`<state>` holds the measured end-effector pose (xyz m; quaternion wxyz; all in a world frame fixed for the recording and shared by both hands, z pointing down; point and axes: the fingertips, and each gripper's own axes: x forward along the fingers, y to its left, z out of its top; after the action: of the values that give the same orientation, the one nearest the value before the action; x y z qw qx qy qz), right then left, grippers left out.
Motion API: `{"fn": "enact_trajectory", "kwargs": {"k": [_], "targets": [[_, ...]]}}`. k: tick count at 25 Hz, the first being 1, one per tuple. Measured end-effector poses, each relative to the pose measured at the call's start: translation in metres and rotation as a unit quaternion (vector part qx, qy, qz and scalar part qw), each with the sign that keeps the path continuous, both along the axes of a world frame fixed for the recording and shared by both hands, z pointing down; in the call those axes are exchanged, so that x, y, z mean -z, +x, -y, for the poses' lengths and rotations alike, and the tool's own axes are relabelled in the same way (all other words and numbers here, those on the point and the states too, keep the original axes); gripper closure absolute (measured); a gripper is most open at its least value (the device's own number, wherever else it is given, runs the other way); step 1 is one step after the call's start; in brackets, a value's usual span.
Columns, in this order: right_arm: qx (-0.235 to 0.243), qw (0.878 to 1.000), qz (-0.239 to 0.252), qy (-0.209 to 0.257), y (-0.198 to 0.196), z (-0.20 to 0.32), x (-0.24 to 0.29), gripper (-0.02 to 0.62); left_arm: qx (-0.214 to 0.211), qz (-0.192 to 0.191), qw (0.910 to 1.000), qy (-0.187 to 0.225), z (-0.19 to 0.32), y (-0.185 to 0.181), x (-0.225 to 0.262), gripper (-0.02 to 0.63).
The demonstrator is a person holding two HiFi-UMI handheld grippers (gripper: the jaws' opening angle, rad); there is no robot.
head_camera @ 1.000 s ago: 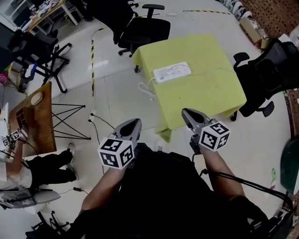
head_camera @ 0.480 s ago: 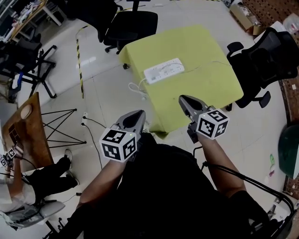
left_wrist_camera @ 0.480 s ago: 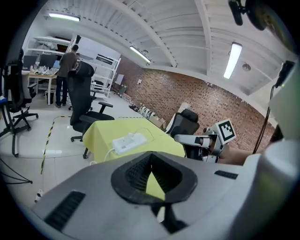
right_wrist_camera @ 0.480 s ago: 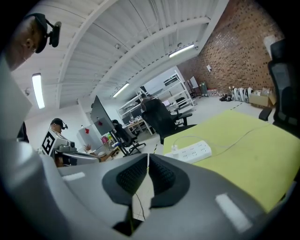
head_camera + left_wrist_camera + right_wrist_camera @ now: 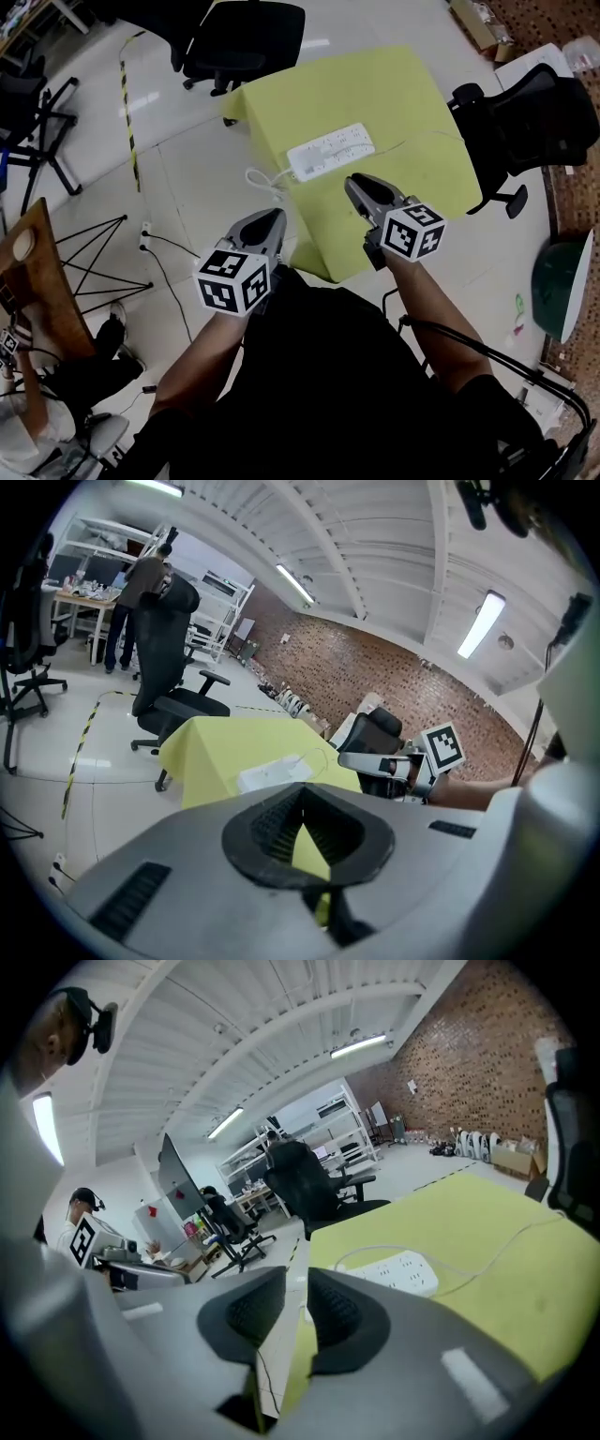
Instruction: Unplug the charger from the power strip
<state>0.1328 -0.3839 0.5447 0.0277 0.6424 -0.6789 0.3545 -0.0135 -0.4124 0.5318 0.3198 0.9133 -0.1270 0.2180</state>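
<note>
A white power strip (image 5: 333,150) lies on the yellow-green table (image 5: 412,103). A thin white cable (image 5: 422,141) runs from its right end across the cloth, and I cannot make out a charger on it. My right gripper (image 5: 354,183) hovers over the table's near part, just short of the strip. Its jaws have just been opening and stand slightly apart with nothing between them. My left gripper (image 5: 272,217) hangs over the floor left of the table's near corner, jaws meeting at the tips, empty. The strip also shows ahead in the left gripper view as the power strip (image 5: 272,772) and in the right gripper view as the power strip (image 5: 394,1271).
Black office chairs stand behind the table (image 5: 239,33) and at its right (image 5: 525,122). A white cord (image 5: 262,178) hangs off the table's left edge. A wooden board (image 5: 28,272) on a black frame stands at left, and a green round bin (image 5: 562,281) at right.
Both grippers have moved forward toward the table. The right one now reaches over its near part, close to the strip, and its jaws have parted a little.
</note>
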Motion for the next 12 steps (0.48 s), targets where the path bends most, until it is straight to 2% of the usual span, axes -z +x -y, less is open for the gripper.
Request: {"fn": "enact_trajectory", "kwargs": {"k": [4, 8, 12], "targets": [[0.002, 0.998, -0.044, -0.050, 0.006, 0.028, -0.040, 0.477, -0.014, 0.004, 0.9997, -0.021, 0.014, 0.003, -0.019, 0.600], [-0.006, 0.994, -0.062, -0.095, 0.012, 0.046, -0.077, 0.389, -0.027, 0.004, 0.9987, -0.044, 0.021, 0.004, -0.035, 0.600], [-0.015, 0.990, -0.078, -0.115, 0.014, 0.061, -0.097, 0.376, -0.036, 0.007, 0.9976, -0.059, 0.032, 0.004, -0.045, 0.600]]}}
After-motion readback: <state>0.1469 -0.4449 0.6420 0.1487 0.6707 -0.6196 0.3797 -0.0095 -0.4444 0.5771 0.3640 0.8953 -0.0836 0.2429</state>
